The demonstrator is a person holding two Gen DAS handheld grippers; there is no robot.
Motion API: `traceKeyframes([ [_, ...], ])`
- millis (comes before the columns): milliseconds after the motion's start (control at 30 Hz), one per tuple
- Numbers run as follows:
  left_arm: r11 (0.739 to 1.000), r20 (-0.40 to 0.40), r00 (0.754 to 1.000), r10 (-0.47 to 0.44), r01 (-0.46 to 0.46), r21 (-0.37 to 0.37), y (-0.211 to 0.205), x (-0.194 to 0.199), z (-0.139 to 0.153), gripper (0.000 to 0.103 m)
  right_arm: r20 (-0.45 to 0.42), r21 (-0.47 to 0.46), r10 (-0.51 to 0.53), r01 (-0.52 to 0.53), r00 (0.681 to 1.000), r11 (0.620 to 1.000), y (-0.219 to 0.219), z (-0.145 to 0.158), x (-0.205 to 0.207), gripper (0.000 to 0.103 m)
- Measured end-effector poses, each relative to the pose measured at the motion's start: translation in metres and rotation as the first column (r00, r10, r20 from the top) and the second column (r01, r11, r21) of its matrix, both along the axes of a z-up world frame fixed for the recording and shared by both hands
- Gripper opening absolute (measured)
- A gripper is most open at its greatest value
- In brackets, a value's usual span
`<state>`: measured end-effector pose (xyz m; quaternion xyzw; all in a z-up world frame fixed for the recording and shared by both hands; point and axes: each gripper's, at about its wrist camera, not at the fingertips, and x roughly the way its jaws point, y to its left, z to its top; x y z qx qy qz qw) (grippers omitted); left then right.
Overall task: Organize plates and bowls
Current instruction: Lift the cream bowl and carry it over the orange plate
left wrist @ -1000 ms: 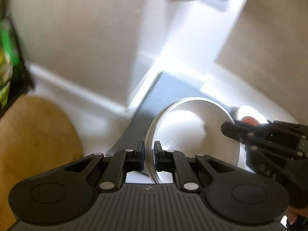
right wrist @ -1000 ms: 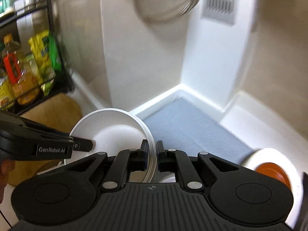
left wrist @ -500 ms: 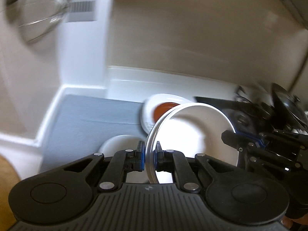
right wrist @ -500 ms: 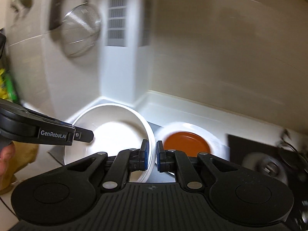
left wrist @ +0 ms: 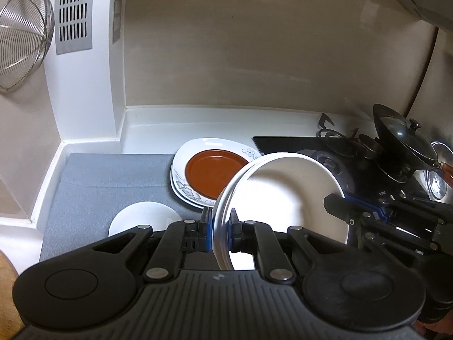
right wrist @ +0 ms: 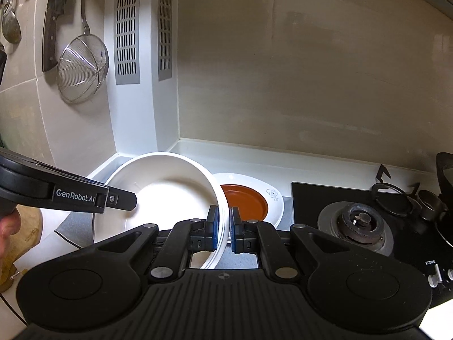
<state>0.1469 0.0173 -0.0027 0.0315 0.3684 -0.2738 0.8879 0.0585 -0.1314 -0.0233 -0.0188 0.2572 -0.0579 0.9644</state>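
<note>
Both grippers hold one stack of white plates between them. My left gripper (left wrist: 220, 228) is shut on the left rim of the white plates (left wrist: 283, 195). My right gripper (right wrist: 224, 228) is shut on the right rim of the same white plates (right wrist: 164, 192). The stack is above the counter, just in front of an orange plate (left wrist: 213, 170) that lies on patterned white plates (left wrist: 181, 167); the orange plate also shows in the right wrist view (right wrist: 246, 202). A small white dish (left wrist: 141, 219) lies on the grey mat (left wrist: 107, 181).
A gas stove (right wrist: 356, 223) with a lidded wok (left wrist: 402, 147) stands to the right. A wire strainer (right wrist: 82, 68) and a knife (right wrist: 53, 19) hang on the left wall. A wooden board (right wrist: 17, 238) lies at the left.
Both grippers have swung right with the white plates, from the left corner by the rack to the spot in front of the orange plate. The grip on both rims is the same.
</note>
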Motion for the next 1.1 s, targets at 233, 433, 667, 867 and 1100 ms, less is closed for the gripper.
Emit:
traceKeyframes([
  [233,1.0,0.0,1.0,-0.015,0.015,0.012,-0.008,-0.001,0.001,0.011,0.01,0.02,-0.017,0.016,1.0,1.0,-0.008,0.001,-0.01,0.009],
  [433,1.0,0.0,1.0,-0.019,0.019,0.02,-0.015,0.002,0.002,0.011,0.008,0.031,-0.028,0.028,1.0,0.999,-0.015,-0.001,-0.01,0.009],
  [667,0.999,0.002,1.0,-0.026,0.026,0.031,-0.025,0.007,0.0,0.011,0.009,0.043,-0.03,0.03,0.999,0.999,-0.025,-0.002,-0.005,0.009],
  [867,0.999,0.0,1.0,-0.024,0.024,0.037,-0.037,0.013,0.001,0.011,0.009,0.05,-0.031,0.03,0.999,0.998,-0.037,-0.004,0.002,0.009],
  [1100,0.999,-0.021,1.0,-0.01,0.01,0.044,-0.049,0.031,-0.004,0.011,0.01,0.077,-0.026,0.025,1.0,0.997,-0.052,-0.007,0.018,0.009],
])
